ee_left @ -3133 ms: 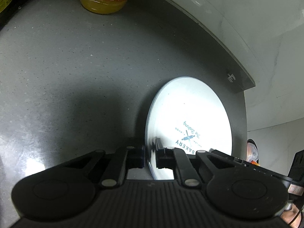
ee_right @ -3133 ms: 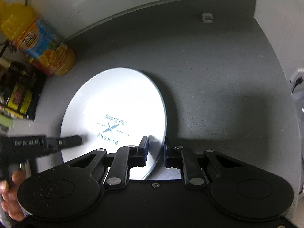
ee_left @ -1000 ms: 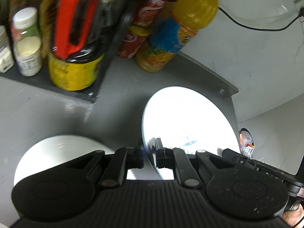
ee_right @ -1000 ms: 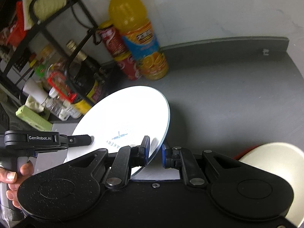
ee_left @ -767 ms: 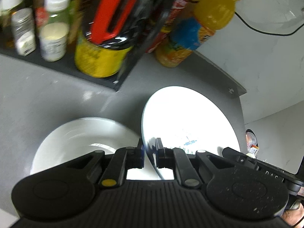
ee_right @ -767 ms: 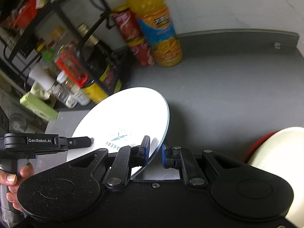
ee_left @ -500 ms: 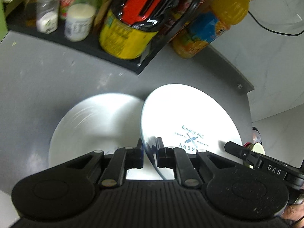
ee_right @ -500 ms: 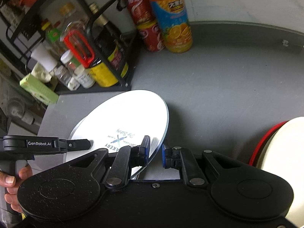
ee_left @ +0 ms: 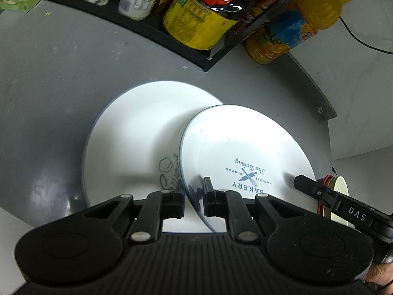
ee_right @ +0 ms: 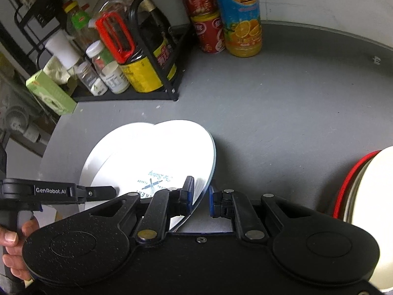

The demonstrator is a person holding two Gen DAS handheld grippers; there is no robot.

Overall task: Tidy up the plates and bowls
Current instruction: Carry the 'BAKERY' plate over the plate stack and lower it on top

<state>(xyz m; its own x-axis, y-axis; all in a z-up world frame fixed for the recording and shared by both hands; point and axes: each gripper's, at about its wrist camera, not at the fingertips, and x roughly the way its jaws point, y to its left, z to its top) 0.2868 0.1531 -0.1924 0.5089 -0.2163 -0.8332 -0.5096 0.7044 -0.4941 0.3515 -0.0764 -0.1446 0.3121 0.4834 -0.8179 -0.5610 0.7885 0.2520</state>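
Observation:
A white plate printed "BAKERY" (ee_left: 245, 145) hangs tilted between both grippers. My left gripper (ee_left: 194, 191) is shut on its left rim, and my right gripper (ee_right: 200, 193) is shut on its right rim. Under it, flat on the grey counter (ee_left: 49, 98), lies a second white plate (ee_left: 132, 135) with a blue print, partly covered by the held one. In the right wrist view the held plate (ee_right: 167, 152) overlaps the lower plate (ee_right: 98, 154), and the left gripper (ee_right: 108, 191) reaches in from the left. A cream bowl stacked in a red one (ee_right: 375, 186) stands at the right.
A black wire rack (ee_right: 157, 56) with bottles and jars stands behind the plates. Beside it are red cans (ee_right: 208, 32) and an orange juice bottle (ee_right: 240, 17). A green box (ee_right: 51, 93) lies at the rack's left. The counter's edge (ee_left: 326, 113) meets a white wall.
Both grippers have carried the bakery plate from the counter's right corner leftward and down. It now hangs over the second white plate, and the rack has come into view.

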